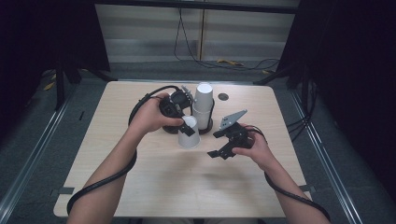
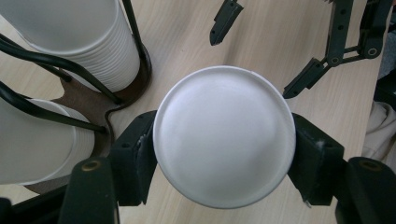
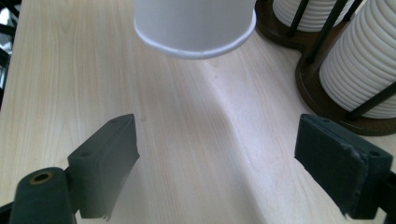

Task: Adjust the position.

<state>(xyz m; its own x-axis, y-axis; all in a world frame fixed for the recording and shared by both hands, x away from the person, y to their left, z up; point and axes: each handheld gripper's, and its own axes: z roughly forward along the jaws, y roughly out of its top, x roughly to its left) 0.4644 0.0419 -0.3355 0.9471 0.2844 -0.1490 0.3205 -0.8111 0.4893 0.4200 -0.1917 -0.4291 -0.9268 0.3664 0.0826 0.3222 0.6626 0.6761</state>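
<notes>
Left claw (image 2: 219, 154) clamped on upturned cup (image 2: 224, 140) | right claw (image 3: 233, 163) apart, near | cup stacks (image 1: 202, 105) just behind

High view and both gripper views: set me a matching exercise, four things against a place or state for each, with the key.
Things:
1. single white cup
2. left tongs
3. right tongs
4. cup stacks

States:
A. open, holding nothing
B. standing in the wire holder with a brown base
C. upside down, gripped on both sides
D. shut on a cup's sides

Pairs: 1-C, 2-D, 3-A, 4-B
</notes>
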